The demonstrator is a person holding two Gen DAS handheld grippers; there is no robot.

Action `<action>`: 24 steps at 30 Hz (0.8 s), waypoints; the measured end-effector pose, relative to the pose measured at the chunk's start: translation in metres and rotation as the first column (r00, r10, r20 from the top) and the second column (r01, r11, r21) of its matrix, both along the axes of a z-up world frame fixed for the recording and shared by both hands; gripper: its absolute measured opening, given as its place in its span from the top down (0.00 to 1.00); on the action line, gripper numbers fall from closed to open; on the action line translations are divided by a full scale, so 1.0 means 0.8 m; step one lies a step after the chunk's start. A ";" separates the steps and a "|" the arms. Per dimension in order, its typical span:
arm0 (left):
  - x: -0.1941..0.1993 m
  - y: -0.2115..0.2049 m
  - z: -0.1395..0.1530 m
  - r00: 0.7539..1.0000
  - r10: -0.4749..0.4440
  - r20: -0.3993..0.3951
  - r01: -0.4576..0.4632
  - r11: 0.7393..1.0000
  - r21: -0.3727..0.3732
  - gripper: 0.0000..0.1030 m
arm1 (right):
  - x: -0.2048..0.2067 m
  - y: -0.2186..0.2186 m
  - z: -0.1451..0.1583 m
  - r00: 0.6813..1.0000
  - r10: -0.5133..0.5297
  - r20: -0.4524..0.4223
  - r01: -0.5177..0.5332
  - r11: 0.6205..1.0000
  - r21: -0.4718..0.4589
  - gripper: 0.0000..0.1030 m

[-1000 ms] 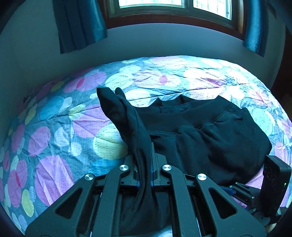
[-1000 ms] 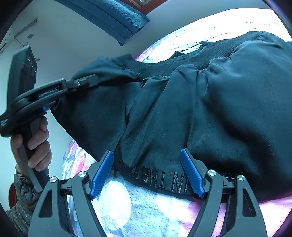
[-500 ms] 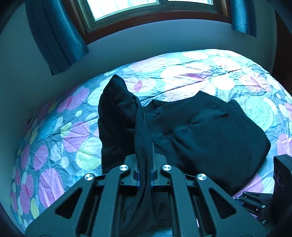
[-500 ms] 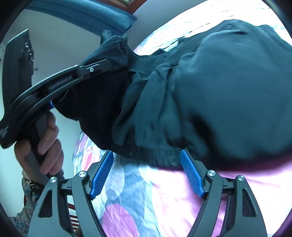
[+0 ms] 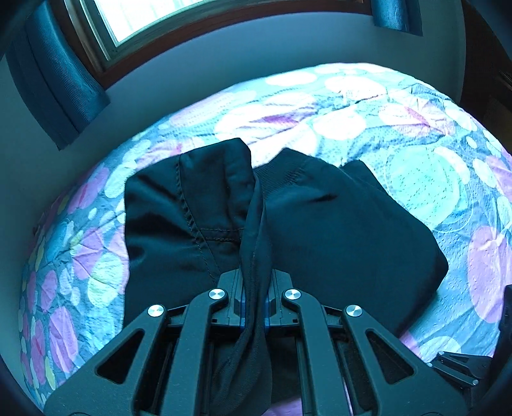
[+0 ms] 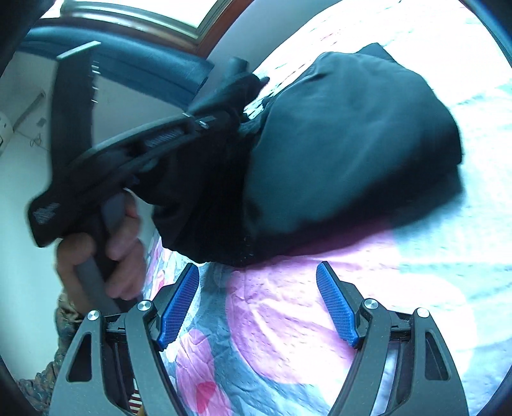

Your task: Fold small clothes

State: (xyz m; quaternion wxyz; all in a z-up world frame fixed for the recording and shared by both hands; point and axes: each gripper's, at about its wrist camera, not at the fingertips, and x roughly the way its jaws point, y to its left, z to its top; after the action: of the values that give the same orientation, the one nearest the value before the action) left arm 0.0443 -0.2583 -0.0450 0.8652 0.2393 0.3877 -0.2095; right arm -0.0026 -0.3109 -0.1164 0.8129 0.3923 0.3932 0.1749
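Now the left gripper (image 5: 254,307) has its fingers pressed together on a bunched edge of the black garment (image 5: 336,230), and that pinched fabric rises as a narrow ridge running straight away from the camera toward the far side of the bed. From the ridge the cloth falls to either side: a stitched panel on the left, a broader smooth fold on the right. The garment lies near the middle of the floral bedspread (image 5: 425,179), its long axis running roughly left to right in the left wrist view, with a ribbed edge at the far side.

The right gripper (image 6: 256,304) is spread wide, its blue pads (image 6: 179,304) holding nothing, hovering over the bedspread (image 6: 288,320) just near of the garment's (image 6: 336,153) closest edge. In that view the left gripper (image 6: 204,121) is seen from the side, gripped by the person's left hand (image 6: 105,256); both are motion-blurred.

Much of the garment's underside and its near hem are hidden by its own folds. A small white label on the left gripper's body is too smeared to read. A window (image 5: 192,19) and blue curtains (image 5: 54,83) stand beyond the bed.
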 end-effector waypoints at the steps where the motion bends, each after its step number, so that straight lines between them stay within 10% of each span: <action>1: 0.000 -0.003 -0.006 1.000 0.003 -0.007 -0.003 1.000 0.004 0.94 | -0.001 -0.002 0.000 1.000 -0.005 0.001 0.005 1.000 0.005 0.27; 24: -0.008 -0.012 -0.043 1.000 -0.005 0.026 0.005 1.000 0.009 0.93 | -0.029 -0.111 0.048 0.985 -0.154 0.075 0.144 0.981 0.133 0.27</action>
State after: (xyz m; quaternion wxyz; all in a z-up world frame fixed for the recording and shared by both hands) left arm 0.0378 -0.2678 -0.0797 0.8685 0.2468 0.3769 -0.2068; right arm -0.0256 -0.4001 -0.0781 0.8130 0.4640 0.3159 0.1547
